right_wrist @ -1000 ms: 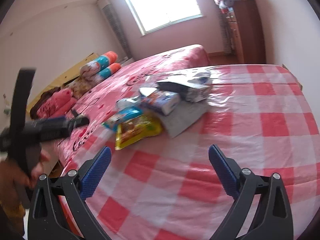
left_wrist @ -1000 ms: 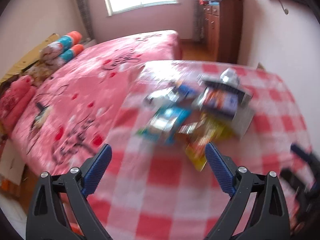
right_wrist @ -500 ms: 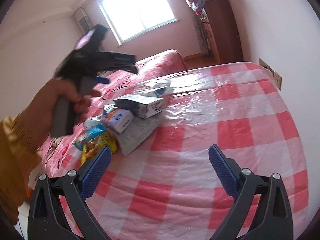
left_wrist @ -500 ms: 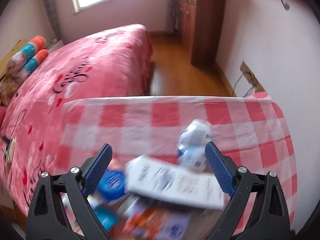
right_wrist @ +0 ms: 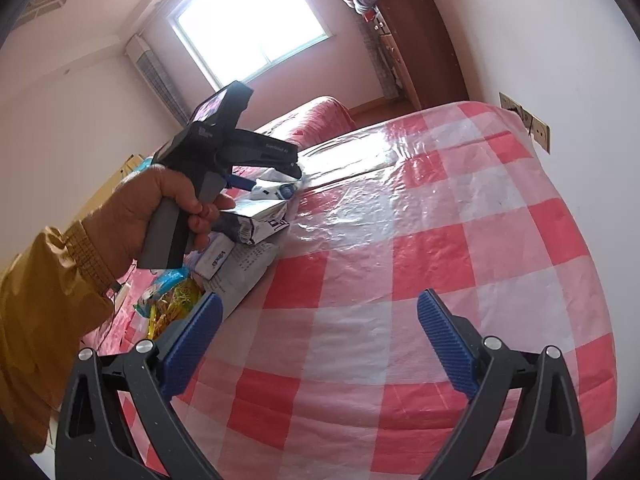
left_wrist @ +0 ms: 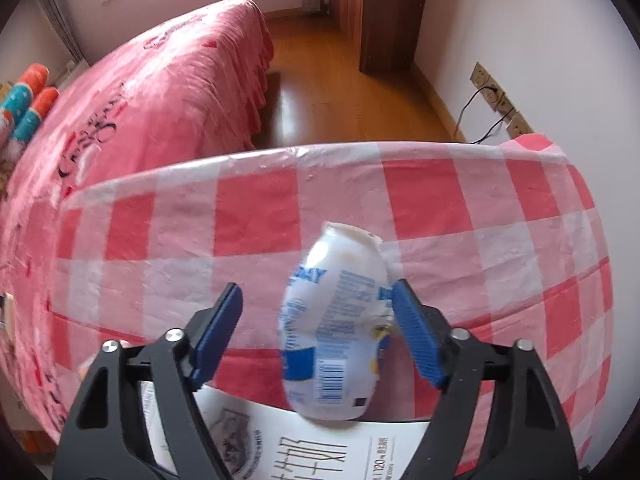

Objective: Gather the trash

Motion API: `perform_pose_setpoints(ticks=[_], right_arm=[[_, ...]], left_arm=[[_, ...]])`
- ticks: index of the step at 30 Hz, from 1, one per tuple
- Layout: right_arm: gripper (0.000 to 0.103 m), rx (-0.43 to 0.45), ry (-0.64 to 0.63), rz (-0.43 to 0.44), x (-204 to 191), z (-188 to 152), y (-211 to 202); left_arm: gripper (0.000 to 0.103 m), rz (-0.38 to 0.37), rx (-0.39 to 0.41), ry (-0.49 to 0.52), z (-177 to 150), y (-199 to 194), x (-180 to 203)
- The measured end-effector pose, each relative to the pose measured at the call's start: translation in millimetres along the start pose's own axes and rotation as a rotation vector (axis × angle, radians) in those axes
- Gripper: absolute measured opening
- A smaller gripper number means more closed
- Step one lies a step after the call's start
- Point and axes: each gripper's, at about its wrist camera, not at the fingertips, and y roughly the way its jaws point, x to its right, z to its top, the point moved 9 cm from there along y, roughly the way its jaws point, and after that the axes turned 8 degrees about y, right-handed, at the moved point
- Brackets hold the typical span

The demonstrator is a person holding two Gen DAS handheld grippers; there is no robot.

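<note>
A crushed white and blue plastic bottle lies between the fingers of my left gripper, touching the right pad; a gap stays at the left pad, so the gripper is open. The bottle rests on a white carton at the bottom of the left wrist view. In the right wrist view the left gripper reaches over the trash pile: the carton, a white pack and a yellow snack bag. My right gripper is open and empty above the checked tablecloth.
A pink bed stands left of the table. A wooden wardrobe is at the far wall. Wall sockets with a cable sit beside the table's right edge. Wooden floor lies beyond the table.
My left gripper moved forward over the trash pile and its fingers narrowed around the bottle. My right gripper tilted a little and stayed open over the cloth.
</note>
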Motion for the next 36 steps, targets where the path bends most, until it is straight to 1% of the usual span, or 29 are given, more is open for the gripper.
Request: perform_pose_setpoints(ticks=[1, 2, 5, 11, 17, 20, 23, 24, 26, 28, 30, 32, 33, 35, 36], right_arm=[[0.097, -0.001, 0.005, 0.002, 1, 0, 0], [0.097, -0.001, 0.01, 0.003, 2, 1, -1], [0.097, 0.005, 0.016, 0.001, 4, 3, -2], [0.097, 0.027, 0.009, -0.008, 6, 7, -8], [0.097, 0.05, 0.005, -0.023, 12, 11, -16], [0.097, 0.052, 0.006, -0.035, 16, 11, -16], [0.097, 0.047, 0.01, -0.038, 18, 10, -16], [0.097, 0.042, 0.01, -0.039, 19, 9, -15], [0.097, 0.034, 0.014, -0.04, 22, 7, -14], [0.097, 0.023, 0.023, -0.037, 24, 4, -13], [0.097, 0.018, 0.029, -0.038, 26, 2, -12], [0.097, 0.013, 0.034, -0.037, 28, 1, -11], [0.097, 0.012, 0.035, -0.037, 28, 1, -11], [0.097, 0.009, 0.032, -0.035, 27, 0, -9], [0.097, 0.009, 0.028, -0.035, 25, 0, -9]], left_arm=[[0.059, -0.009, -0.011, -0.003, -4, 2, 1], [0.059, -0.012, -0.012, -0.006, -7, 3, 2], [0.057, -0.021, -0.001, -0.014, -15, -1, 5], [0.057, -0.036, 0.002, 0.028, -47, -14, 15], [0.057, -0.07, 0.016, 0.074, -101, -39, 44], [0.057, -0.098, 0.022, 0.078, -130, -53, 58], [0.057, -0.139, 0.04, 0.093, -154, -69, 75], [0.057, -0.163, 0.051, 0.091, -161, -75, 80], [0.057, -0.199, 0.068, 0.076, -168, -88, 83], [0.057, -0.228, 0.115, 0.057, -168, -108, 79], [0.064, -0.212, 0.153, 0.047, -167, -126, 66], [0.075, -0.168, 0.192, 0.008, -162, -142, 43], [0.076, -0.143, 0.215, -0.016, -156, -150, 25], [0.08, -0.07, 0.247, -0.06, -139, -156, -12], [0.08, -0.007, 0.259, -0.099, -129, -156, -39]])
